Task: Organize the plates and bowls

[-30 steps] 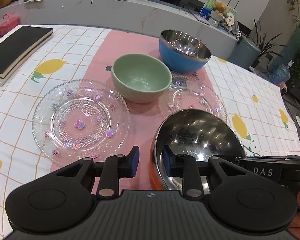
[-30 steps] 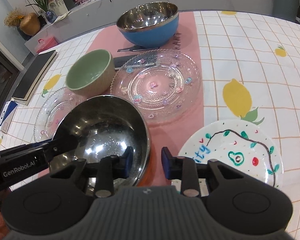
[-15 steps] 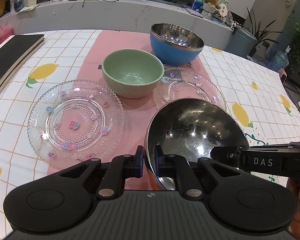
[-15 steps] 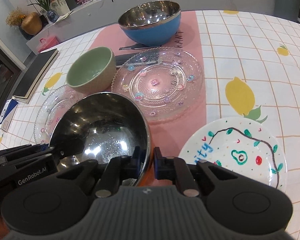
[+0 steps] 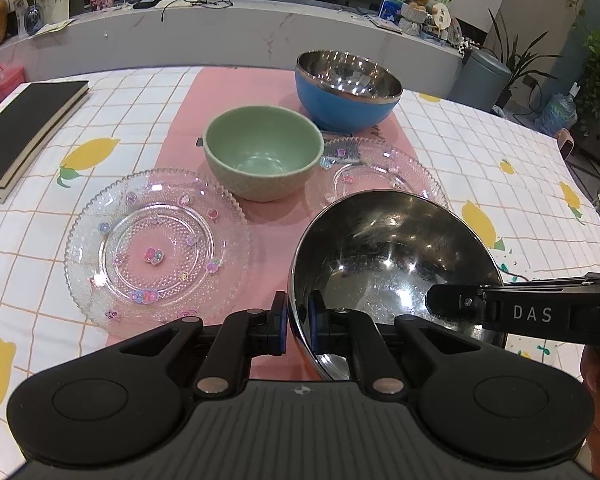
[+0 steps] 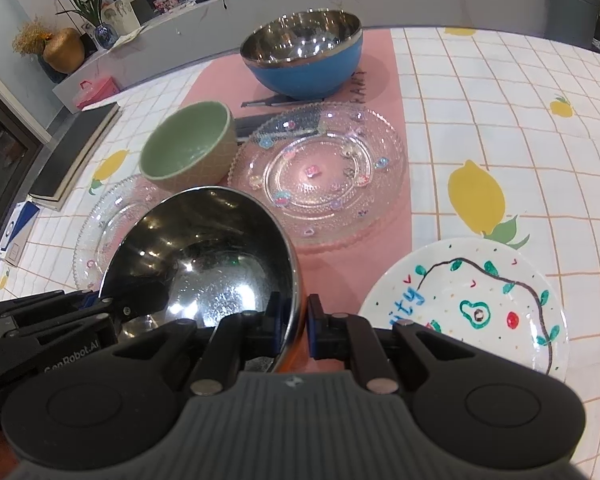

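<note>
A steel bowl with an orange outside (image 5: pixel 392 256) (image 6: pixel 204 260) is pinched at both sides of its rim. My left gripper (image 5: pixel 297 322) is shut on its left rim. On the opposite rim my right gripper (image 6: pixel 300 322) is shut too. Beyond it stand a green bowl (image 5: pixel 262 152) (image 6: pixel 188 148) and a larger blue steel bowl (image 5: pixel 346 92) (image 6: pixel 304 56). Two clear glass plates lie flat: one at the left (image 5: pixel 156 248) (image 6: pixel 112 220), one at the right (image 5: pixel 380 172) (image 6: pixel 320 176). A white painted plate (image 6: pixel 468 304) lies by the right gripper.
The dishes sit on a pink runner (image 5: pixel 228 92) over a lemon-print tablecloth (image 5: pixel 500 148). A black book (image 5: pixel 20 128) lies at the far left. A dark flat object (image 6: pixel 272 101) lies under the right glass plate's far edge. A counter (image 5: pixel 220 32) runs behind the table.
Both grippers went from open astride the steel bowl's rim to shut on it. The bowl now sits higher in both views, tilted, covering more of the glass plates.
</note>
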`<action>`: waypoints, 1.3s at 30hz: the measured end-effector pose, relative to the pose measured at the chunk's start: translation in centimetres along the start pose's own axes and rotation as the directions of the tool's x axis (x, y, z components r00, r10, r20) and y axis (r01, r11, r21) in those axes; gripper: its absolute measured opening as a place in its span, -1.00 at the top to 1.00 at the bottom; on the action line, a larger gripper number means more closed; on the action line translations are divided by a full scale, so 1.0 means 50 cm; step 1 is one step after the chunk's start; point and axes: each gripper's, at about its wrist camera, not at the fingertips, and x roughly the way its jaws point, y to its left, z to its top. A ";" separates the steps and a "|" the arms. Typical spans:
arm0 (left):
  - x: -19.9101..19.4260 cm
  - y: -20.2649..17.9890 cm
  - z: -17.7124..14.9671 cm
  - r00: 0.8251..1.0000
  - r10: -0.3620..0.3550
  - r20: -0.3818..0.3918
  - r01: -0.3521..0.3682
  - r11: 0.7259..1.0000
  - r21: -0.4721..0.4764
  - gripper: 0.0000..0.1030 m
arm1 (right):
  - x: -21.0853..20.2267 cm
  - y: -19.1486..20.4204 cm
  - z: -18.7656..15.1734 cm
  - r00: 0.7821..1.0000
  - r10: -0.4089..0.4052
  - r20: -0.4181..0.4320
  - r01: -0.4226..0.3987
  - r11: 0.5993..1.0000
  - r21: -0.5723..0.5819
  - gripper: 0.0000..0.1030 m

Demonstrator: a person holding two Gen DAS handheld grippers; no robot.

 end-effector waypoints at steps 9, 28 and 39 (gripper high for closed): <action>-0.071 -0.014 0.005 0.999 0.001 0.034 -0.002 1.000 0.030 0.78 | -0.065 0.021 -0.015 0.999 0.015 0.041 -0.015 1.000 -0.001 0.80; -0.196 -0.055 -0.081 0.999 -0.016 0.042 0.014 0.999 0.049 0.77 | -0.216 0.046 -0.130 0.997 -0.004 0.073 0.007 0.999 -0.032 0.79; -0.153 -0.052 -0.150 1.000 0.003 -0.013 -0.002 0.999 0.052 0.78 | -0.156 0.031 -0.202 1.000 -0.025 0.002 0.025 1.000 -0.013 0.79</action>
